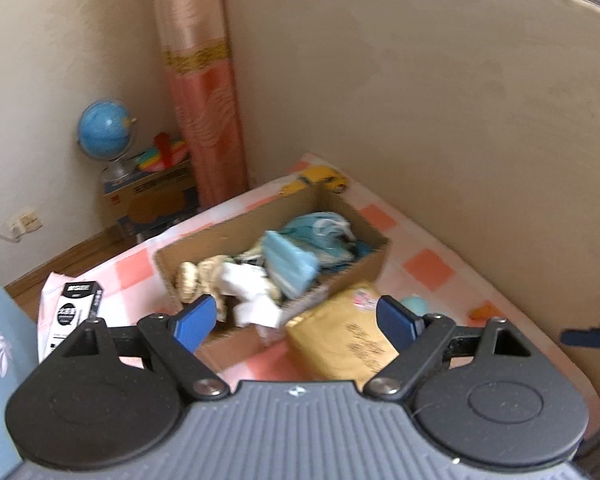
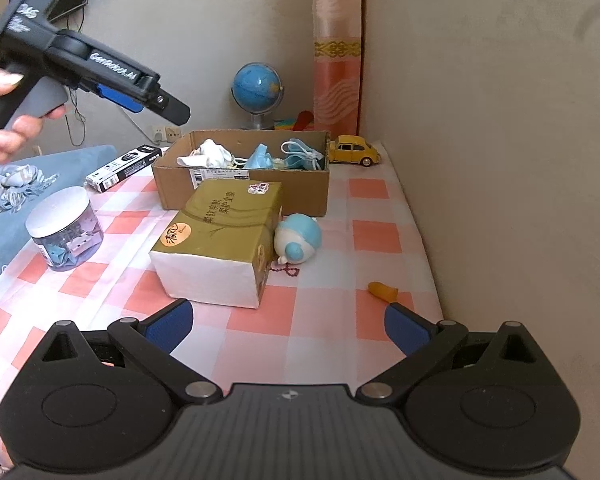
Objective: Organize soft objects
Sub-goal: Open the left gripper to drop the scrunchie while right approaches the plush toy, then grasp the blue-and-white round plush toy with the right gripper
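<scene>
I count one cardboard box [image 2: 242, 192] on the checked cloth, and inside it a heap of soft things — at least two blue face masks [image 2: 302, 156], one more blue bundle [image 2: 262, 158] and one white crumpled piece [image 2: 212, 152]; an exact tally of that pile I cannot give. Outside the box: one gold tissue pack [image 2: 220, 240], one blue-and-white round toy [image 2: 298, 238], one yellow toy car [image 2: 354, 150], one small orange piece [image 2: 383, 291], one clear jar [image 2: 65, 228] of clips, one black-and-white carton [image 2: 126, 166]. One globe [image 2: 257, 87] stands behind. Two grippers — the left gripper [image 1: 296, 322] and the right gripper [image 2: 288, 326].
</scene>
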Motion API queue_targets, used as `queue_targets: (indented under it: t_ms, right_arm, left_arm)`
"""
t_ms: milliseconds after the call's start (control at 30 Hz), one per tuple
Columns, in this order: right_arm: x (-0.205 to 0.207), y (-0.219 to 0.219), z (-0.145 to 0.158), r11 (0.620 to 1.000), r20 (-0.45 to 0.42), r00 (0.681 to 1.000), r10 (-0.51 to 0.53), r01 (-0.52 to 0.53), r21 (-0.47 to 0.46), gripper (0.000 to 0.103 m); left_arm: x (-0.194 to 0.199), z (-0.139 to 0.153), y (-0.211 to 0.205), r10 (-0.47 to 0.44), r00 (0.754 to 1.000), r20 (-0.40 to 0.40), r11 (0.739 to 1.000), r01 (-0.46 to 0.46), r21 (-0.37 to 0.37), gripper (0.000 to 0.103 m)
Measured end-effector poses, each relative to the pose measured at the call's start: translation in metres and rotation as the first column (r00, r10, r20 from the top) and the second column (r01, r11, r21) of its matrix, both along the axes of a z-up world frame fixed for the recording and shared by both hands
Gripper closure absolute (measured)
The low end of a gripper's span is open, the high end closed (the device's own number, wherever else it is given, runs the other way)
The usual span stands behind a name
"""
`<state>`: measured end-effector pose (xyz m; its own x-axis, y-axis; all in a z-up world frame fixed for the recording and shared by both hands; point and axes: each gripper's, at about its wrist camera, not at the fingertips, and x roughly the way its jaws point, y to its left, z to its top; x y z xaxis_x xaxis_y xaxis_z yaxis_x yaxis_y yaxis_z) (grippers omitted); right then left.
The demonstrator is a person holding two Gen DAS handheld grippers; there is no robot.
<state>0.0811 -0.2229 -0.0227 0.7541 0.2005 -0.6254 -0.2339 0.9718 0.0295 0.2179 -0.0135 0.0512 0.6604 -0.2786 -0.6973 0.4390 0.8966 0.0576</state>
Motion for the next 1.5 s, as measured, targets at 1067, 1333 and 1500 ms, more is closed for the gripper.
queue_targets:
  t_ms: [1067, 1333, 1500]
  right_arm:
    - [0.108, -0.008, -0.015, 0.998, 0.000, 1.000, 0.021, -0.021, 0.058, 0.031]
    - [0.135, -0.008, -0.034, 0.989, -0.074, 0.996, 0.048, -0.037, 0.143, 0.044]
    - [0.143, -0.010, -0.043, 0.984, -0.108, 0.993, 0.050, -0.030, 0.176, 0.050]
  left_arm:
    - [-0.097, -0.067, -0.029, -0.013, 1.000, -0.014, 1.000, 0.012, -0.027, 0.010]
    - [-0.087, -0.077, -0.026, -0.002, 0.999, -0.040, 1.000, 0.000, -0.029, 0.010]
    - [-0.081, -0.081, -0.025, 0.002, 0.999, -0.049, 1.000, -0.003, -0.030, 0.010]
